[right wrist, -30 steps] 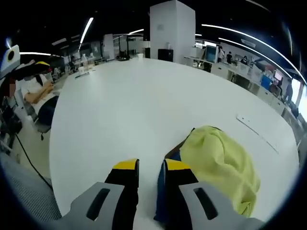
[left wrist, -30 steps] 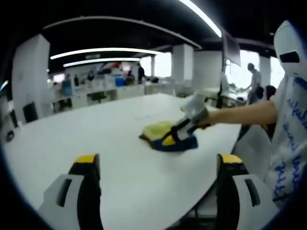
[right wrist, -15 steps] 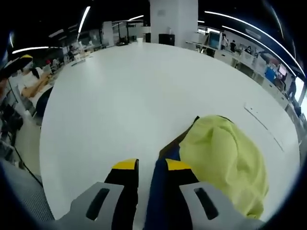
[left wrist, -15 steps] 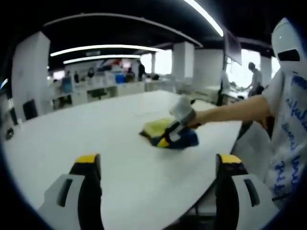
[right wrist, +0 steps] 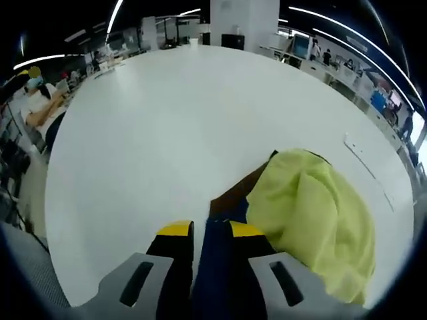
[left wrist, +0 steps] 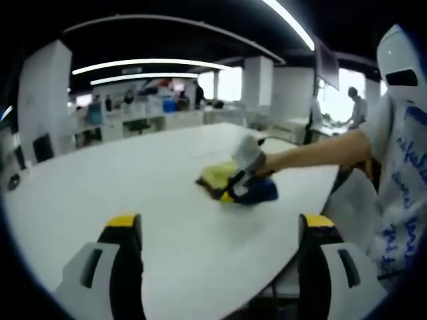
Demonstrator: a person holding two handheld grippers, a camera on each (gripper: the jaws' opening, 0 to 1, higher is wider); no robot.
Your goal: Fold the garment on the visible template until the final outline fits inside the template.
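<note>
gripping a dark blue edge of the garment [right wrist: 303,220], the right gripper [right wrist: 205,233] has its yellow-tipped jaws closed together on the cloth, which runs down between them toward the camera. just beyond the jaws the cloth turns brown for a short strip, then swells into a rumpled yellow-green heap off to the right, lying on the white table [right wrist: 167,120]. a thin pale strip [right wrist: 363,163] lies on the tabletop past the heap, near the far edge; i cannot tell what it is.

from the left gripper view, the left gripper [left wrist: 220,230] hangs with its jaws wide apart, nothing between them, low over the near part of the table [left wrist: 100,180]. well ahead of it the garment [left wrist: 217,177] sits bunched in a small yellow and blue pile, with the right gripper [left wrist: 230,193] touching its near side and a person's bare forearm [left wrist: 313,153] reaching in behind it. a white printed sleeve [left wrist: 407,167] fills that side. desks and distant people stand behind.
</note>
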